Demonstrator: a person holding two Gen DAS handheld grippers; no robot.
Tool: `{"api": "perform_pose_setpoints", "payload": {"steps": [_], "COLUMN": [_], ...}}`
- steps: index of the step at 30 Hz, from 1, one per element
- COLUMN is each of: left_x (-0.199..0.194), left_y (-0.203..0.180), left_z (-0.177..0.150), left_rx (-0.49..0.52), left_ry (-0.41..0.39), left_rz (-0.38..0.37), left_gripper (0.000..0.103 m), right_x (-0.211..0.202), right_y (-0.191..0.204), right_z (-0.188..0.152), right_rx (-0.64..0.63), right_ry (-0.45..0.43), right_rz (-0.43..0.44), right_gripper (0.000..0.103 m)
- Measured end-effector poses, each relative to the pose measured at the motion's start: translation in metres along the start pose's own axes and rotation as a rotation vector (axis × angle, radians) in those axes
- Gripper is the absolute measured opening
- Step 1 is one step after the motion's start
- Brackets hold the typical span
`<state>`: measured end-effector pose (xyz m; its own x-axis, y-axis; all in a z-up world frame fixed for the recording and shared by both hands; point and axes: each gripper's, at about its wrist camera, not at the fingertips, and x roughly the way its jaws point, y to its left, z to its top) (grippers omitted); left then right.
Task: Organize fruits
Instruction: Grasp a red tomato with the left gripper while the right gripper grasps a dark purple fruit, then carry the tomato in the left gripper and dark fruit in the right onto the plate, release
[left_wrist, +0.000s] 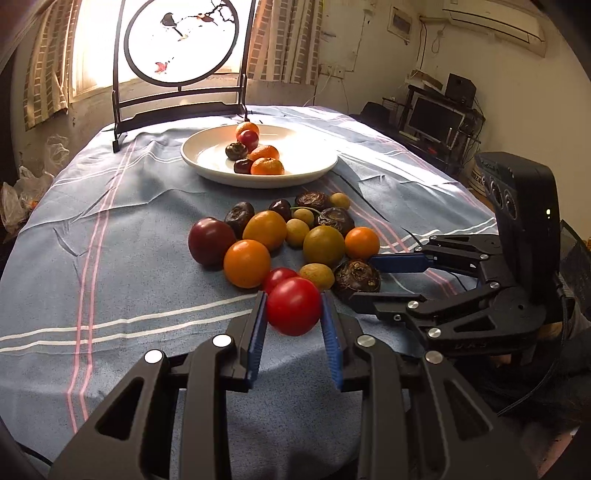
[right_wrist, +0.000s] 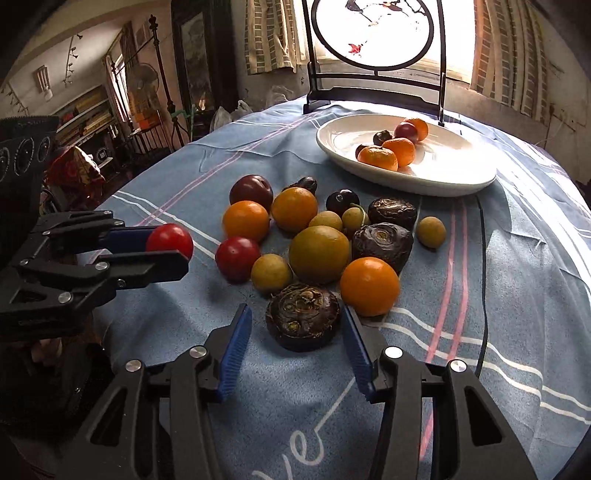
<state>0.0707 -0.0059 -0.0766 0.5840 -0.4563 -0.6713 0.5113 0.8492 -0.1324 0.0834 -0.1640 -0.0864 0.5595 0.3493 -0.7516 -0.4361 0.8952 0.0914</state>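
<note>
left claw (left_wrist: 293, 314) pinches a red tomato (left_wrist: 293, 311) tight, lifted by the fruit pile | right claw (right_wrist: 297, 332) open around a dark flat water chestnut (right_wrist: 303, 316), bumpy top up, pads not touching | only right view shows that gap | white plate (right_wrist: 436, 184) farther back

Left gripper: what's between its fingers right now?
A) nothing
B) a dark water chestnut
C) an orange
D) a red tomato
D. In the left wrist view the blue fingers of the left gripper press on both sides of a red tomato; the right wrist view shows the same tomato clamped at that gripper's tips, away from the pile on the tablecloth.
</note>
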Motion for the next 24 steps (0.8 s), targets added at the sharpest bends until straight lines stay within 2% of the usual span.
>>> {"api": "perform_pose_setpoints", "payload": {"steps": [5, 9, 12, 16, 19, 24], "left_x": [0.005, 0.001, -0.002, 0.007, 0.029, 0.089], "left_y": [0.003, 0.005, 0.008, 0.017, 0.03, 0.057], "left_z": [-0.004, 0.001, 0.018, 0.057, 0.093, 0.139], "left_rx": [-0.008, -0.018, -0.022, -0.021, -0.042, -0.091], "left_ry": [0.009, -0.005, -0.028, -0.049, -0.038, 0.031], "left_rz": [-0.006, -0.015, -0.03, -0.038, -0.046, -0.021], "left_gripper": [0.028, 0.028, 0.028, 0.028, 0.028, 0.028], "right_x": [-0.003, -0.032, -0.057, -0.072, -0.062, -0.006], "right_y": [0.002, -0.011, -0.037, -0.084, -0.118, -0.156], "right_z": [-0.003, 0.001, 0.017, 0.051, 0.081, 0.113], "right_rx": [-0.006, 0.058, 0.115, 0.195, 0.251, 0.291], "right_ry": [0.004, -0.083, -0.154, -0.216, -0.216, -0.142], "right_rz": [-0.029, 0.059, 0.081, 0.058, 0.043, -0.019], "right_gripper": [0.042, 0.042, 0.042, 0.043, 0.043, 0.043]}}
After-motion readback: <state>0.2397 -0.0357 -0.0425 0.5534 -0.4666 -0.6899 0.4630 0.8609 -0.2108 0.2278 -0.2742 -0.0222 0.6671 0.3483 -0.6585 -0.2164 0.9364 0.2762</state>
